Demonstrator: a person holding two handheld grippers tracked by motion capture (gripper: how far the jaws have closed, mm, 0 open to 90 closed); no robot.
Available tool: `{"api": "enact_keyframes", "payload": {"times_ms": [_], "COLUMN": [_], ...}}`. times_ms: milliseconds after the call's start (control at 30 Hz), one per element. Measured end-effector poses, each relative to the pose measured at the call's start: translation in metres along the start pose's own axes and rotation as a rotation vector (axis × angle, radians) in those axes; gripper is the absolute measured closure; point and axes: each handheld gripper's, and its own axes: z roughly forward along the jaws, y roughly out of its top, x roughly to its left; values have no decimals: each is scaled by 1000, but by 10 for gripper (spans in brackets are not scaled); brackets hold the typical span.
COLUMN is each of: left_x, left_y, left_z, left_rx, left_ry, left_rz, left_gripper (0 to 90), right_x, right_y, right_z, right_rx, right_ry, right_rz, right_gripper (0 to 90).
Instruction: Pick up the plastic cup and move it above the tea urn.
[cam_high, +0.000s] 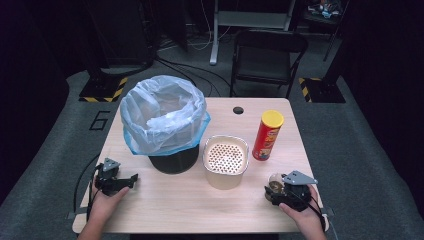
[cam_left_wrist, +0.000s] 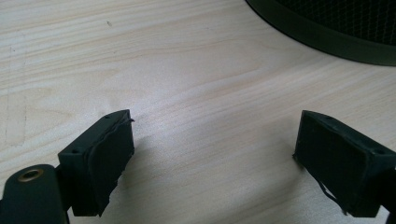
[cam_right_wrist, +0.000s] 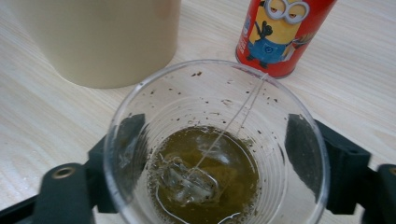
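Right gripper (cam_right_wrist: 210, 154) fingers (cam_right_wrist: 303, 154) bracket a clear plastic cup (cam_right_wrist: 212, 140) of tea with a teabag (cam_right_wrist: 187, 179) near the worktop's (cam_high: 165, 205) right front; contact unclear, so squeeze lightly and lift level. Left gripper (cam_left_wrist: 212, 158) is wide apart, empty, beside the bagged bin (cam_high: 165, 120). Strainer tub (cam_high: 225, 161) and red can (cam_high: 267, 135) crowd the cup's far side; the front is clear.

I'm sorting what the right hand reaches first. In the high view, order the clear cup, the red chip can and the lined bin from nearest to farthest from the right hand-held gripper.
From the right hand-held gripper:
1. Clear cup, between its jaws.
2. Red chip can, just beyond it.
3. Lined bin, far across on the table's left.
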Motion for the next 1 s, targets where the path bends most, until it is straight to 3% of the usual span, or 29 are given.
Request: {"api": "enact_keyframes", "payload": {"times_ms": [33, 200, 400, 533, 667, 767, 833, 900, 1000], "left_x": [0, 0, 0, 0, 0, 0, 0, 0, 0], "left_y": [0, 0, 0, 0, 0, 0, 0, 0, 0], "left_z": [0, 0, 0, 0, 0, 0, 0, 0, 0], "left_rx": [-1, -2, -2, -1, -2, -1, -1, -1, -2], "left_ry": [0, 2, 1, 3, 3, 3, 3, 3, 2], "left_rz": [0, 0, 1, 11, 11, 12, 12, 12, 12], "left_gripper": [115, 115, 115, 115, 115, 115, 115, 115, 115], "right_x": [2, 2, 4, 11, 18, 23, 26, 27, 29], "right_y": [0, 3, 8, 22, 43, 63, 76, 87, 98], "right_z": [2, -2, -10, -24, -28, -21, -12, -2, 11], "right_rx": [3, -26, -54, -98, -106, -108, -102, -97, -88], "right_ry": [-15, -22, -26, -37, 28, 64, 117, 147, 155], "right_rz": [-7, 4, 7, 10, 41, 30, 43, 58, 76], "right_gripper": [144, 115, 112, 163, 262, 351, 436, 454, 444]}}
